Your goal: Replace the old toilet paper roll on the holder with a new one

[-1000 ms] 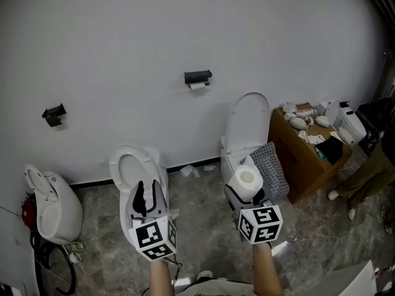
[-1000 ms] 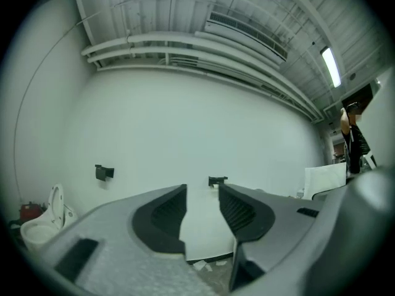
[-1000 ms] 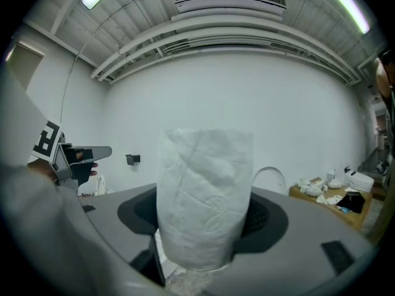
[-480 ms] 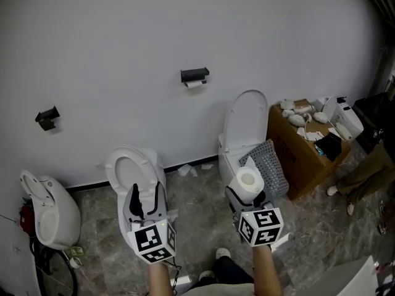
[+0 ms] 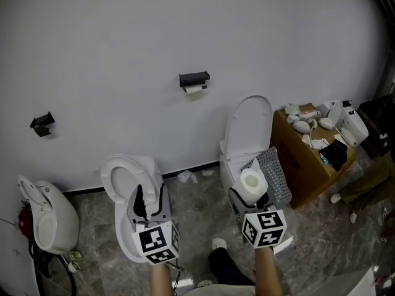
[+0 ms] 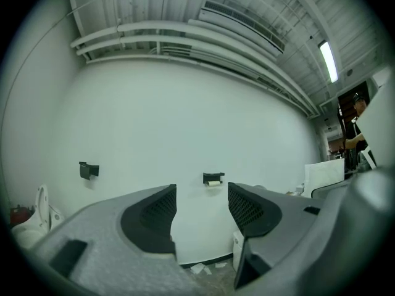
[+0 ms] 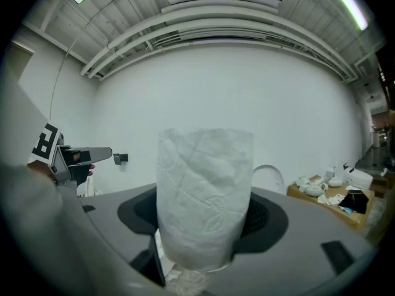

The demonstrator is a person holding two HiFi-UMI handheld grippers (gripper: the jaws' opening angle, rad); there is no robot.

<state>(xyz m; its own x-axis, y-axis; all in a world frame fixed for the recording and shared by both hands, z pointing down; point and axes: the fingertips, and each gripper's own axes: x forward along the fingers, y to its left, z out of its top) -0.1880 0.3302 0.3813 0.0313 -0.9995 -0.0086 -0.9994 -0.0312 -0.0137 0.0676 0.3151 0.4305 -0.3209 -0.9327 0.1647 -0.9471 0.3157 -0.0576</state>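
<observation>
Roll (image 7: pixel 204 187) (upright) in right gripper (image 7: pixel 203 219)

Left gripper (image 5: pixel 150 196): pale grey moulded shell with a matte finish. The two jaws are lined inside with black pads (image 6: pixel 151 217) that have a fine mesh texture. Each jaw has a dark rectangular recess on its outer flank.

Right gripper (image 5: pixel 250 193): same grey shell and same black meshed pads (image 7: pixel 266 217).

Left marker cube (image 5: pixel 157 242) and right marker cube (image 5: pixel 264 229): white, at the rear of each gripper, with black square patterns printed on the faces.

Person: forearms (image 5: pixel 162 281) bare below the cubes. Dark trouser leg (image 5: pixel 227 269), pale shoe (image 5: pixel 217 244).
</observation>
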